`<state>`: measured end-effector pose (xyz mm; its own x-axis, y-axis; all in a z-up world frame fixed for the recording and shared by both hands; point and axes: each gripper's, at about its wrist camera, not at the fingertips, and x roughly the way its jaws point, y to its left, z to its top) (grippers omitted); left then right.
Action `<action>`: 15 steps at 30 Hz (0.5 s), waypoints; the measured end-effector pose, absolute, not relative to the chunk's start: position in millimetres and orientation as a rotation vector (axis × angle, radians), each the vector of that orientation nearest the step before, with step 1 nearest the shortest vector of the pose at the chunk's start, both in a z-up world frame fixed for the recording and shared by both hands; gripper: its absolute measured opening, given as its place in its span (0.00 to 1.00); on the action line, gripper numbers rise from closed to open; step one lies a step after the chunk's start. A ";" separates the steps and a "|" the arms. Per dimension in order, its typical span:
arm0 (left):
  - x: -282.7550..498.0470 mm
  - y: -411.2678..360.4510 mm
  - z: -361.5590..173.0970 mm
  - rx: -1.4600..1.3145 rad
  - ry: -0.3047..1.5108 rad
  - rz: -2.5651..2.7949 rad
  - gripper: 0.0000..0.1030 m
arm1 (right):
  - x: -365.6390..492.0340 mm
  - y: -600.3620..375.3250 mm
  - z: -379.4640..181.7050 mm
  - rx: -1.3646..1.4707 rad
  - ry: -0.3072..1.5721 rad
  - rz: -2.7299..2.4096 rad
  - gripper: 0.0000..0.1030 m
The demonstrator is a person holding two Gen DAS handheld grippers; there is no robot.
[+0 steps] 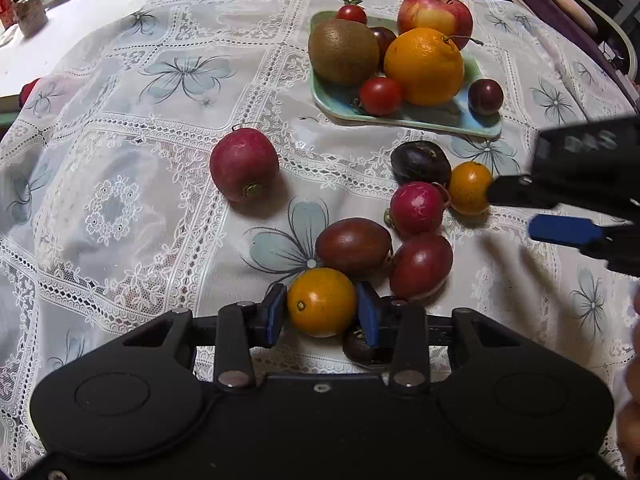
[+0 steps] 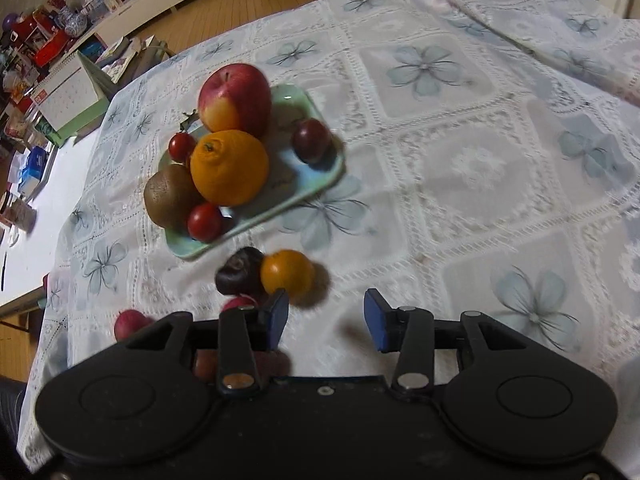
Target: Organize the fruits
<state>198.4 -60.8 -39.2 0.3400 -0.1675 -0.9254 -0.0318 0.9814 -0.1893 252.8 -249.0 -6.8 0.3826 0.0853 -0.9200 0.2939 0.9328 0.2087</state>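
Looking roughly halfway: your plate (image 1: 404,120) already carries the apple, kiwi and orange, but a cluster sits loose on the cloth. Your left gripper (image 1: 322,312) brackets a small orange fruit (image 1: 320,306), pads not visibly squeezing; right gripper (image 2: 326,320) spread, empty.

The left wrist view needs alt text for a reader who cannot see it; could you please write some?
The left claw straddles a small orange fruit on a lace tablecloth, amid loose red and dark fruits. Behind, a green plate holds an apple, orange and kiwi.
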 end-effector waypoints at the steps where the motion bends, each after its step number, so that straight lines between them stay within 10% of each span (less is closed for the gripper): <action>1: 198.9 -61.7 -40.0 -0.178 1.227 -0.088 0.46 | 257.6 -246.8 -9.9 0.370 1.189 -0.137 0.44; 15: 200.3 -64.5 -40.2 -0.148 1.228 -0.086 0.46 | 293.6 -218.4 -47.1 0.304 1.252 -0.163 0.55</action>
<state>200.3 -64.5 -40.2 0.3345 -0.1452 -0.9312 -0.0143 0.9872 -0.1590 293.6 -218.4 -47.1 0.3087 0.0440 -0.9501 0.2859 0.9485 0.1368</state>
